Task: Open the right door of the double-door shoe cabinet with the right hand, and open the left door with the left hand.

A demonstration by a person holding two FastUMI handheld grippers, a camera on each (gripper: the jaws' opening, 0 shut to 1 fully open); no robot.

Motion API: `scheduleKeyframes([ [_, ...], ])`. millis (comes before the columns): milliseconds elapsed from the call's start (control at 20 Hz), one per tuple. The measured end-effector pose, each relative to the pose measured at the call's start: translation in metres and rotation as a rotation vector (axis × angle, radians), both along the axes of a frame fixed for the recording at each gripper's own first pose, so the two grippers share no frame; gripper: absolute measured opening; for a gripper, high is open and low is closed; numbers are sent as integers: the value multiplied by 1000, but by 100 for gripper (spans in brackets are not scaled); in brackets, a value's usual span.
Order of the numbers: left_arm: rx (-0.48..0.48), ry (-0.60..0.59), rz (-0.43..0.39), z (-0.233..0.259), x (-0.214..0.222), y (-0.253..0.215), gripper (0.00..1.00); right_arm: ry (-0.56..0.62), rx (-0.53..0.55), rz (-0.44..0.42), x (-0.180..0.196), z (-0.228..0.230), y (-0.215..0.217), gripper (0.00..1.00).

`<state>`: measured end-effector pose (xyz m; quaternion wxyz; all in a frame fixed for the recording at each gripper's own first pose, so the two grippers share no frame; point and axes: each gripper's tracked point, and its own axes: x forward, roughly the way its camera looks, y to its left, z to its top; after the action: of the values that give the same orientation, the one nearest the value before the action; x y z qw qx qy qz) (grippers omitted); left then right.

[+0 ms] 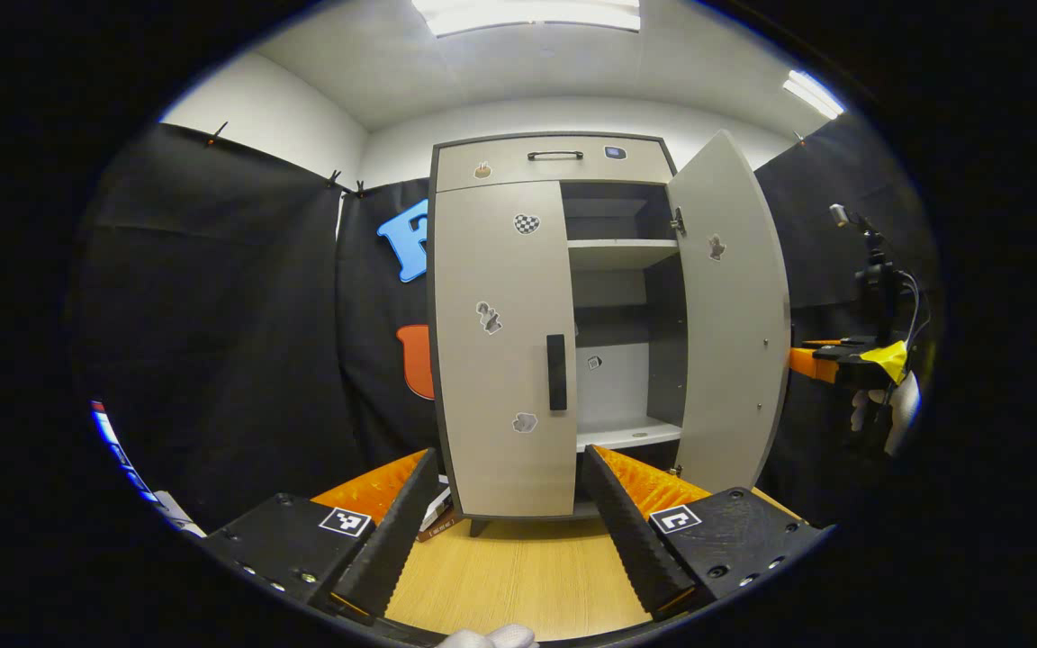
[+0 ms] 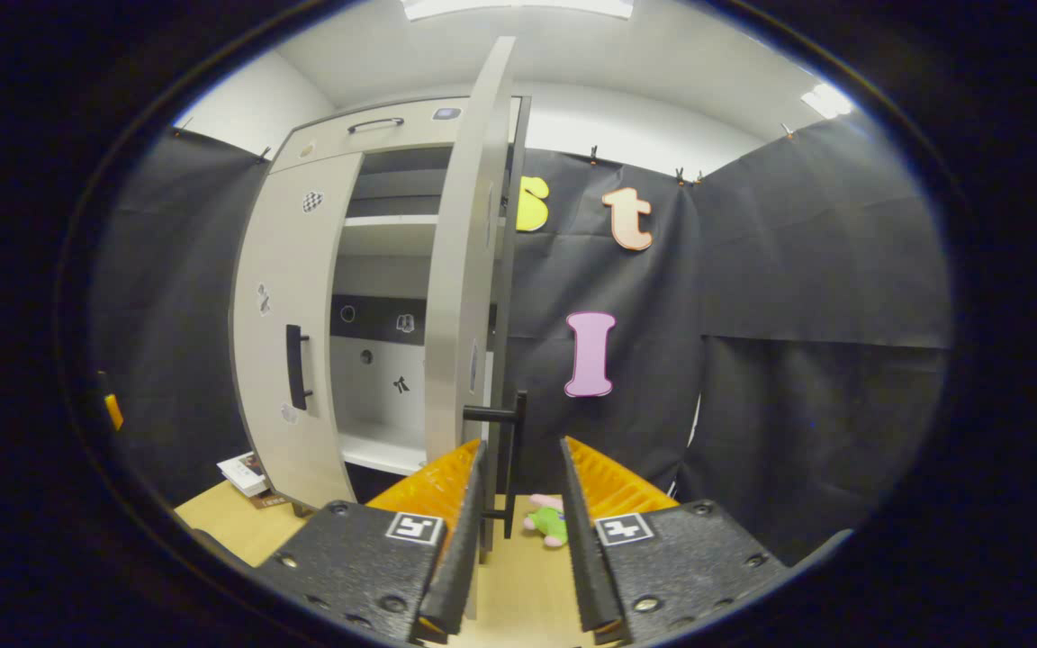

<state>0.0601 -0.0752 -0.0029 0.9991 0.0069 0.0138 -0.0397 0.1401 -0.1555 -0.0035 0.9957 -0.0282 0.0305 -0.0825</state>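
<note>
In the left gripper view, the shoe cabinet (image 1: 563, 171) stands on a wooden table (image 1: 518, 576), set back toward the table's far edge. Its left door (image 1: 500, 351) is closed, flat against the carcass, with a dark vertical handle (image 1: 556, 372) near its inner edge and a few small stickers on its face. The right door (image 1: 730, 315) is swung wide, showing the pale shelves (image 1: 622, 252) inside. Above both doors a drawer front carries a dark bar handle (image 1: 555, 155). The left gripper (image 1: 509, 490) hangs in front of the closed left door with its fingers spread apart and nothing between them; it touches neither the door nor the handle. At the right edge of this view, beyond the open door, part of the right gripper (image 1: 852, 360) and a white-gloved hand (image 1: 888, 409) are seen. Some small booklets (image 1: 436, 513) lie on the table by the cabinet's left foot.

In the right gripper view, the right door (image 2: 469, 270) is seen nearly edge-on, and its dark handle (image 2: 509, 450) stands between the fingers of the right gripper (image 2: 518, 486). The fingers are parted and press on nothing; a gap shows on each side of the handle. The left door (image 2: 289, 342) is shut, its handle (image 2: 295, 366) untouched. A small green and pink plush toy (image 2: 547, 520) lies on the table beyond the fingers.
</note>
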Motion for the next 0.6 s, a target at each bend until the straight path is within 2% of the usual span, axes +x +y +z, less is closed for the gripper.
scheduleKeyframes([
  [100,5,-3,9,2,9,8,96,-5,13,16,-15,4,9,66],
  [150,8,-4,12,3,13,11,96,-8,32,25,-22,5,15,71],
  [200,10,-6,13,2,18,13,96,-10,50,37,-31,3,21,84],
  [300,19,-8,9,-1,25,12,96,-10,70,51,-48,-2,33,97],
  [600,43,-14,-20,-6,57,7,96,0,109,82,-83,-24,71,99],
])
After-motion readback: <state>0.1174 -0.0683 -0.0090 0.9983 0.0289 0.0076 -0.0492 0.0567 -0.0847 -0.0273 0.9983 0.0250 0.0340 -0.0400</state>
